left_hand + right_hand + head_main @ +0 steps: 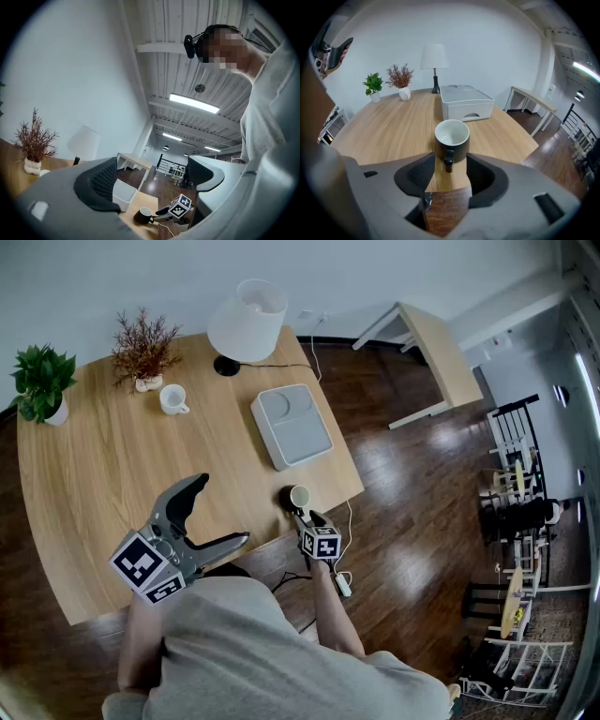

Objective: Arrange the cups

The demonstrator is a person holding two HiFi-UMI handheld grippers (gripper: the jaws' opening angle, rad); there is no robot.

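The person's right gripper (449,169) was angled down at a black ceramic mug with a white inside (452,139); its two grey jaws were spread wide, and the mug's handle, turned towards the gripper, sat in the gap between their tips with bare space on either side, so neither pad pressed on it; the mug stood upright on the pale wooden table (103,474), close to the curved edge nearest the person and just in front of a flat grey plastic box with rounded corners (292,425); the left gripper (216,516) was held higher over the near part of the table, pointing about level, its jaws also standing apart with nothing between them but the view of the room; a small white mug (172,399) stood well away on the far side of the table, upright, beside a tuft of reddish dried twigs in a white pot (143,350); further left, at the table's edge, was a leafy green plant in a white pot (42,382); a lamp with a white shade and a black foot (247,321) stood at the far edge behind the grey box, its thin cable trailing off the table towards the dark wooden floor (412,521).
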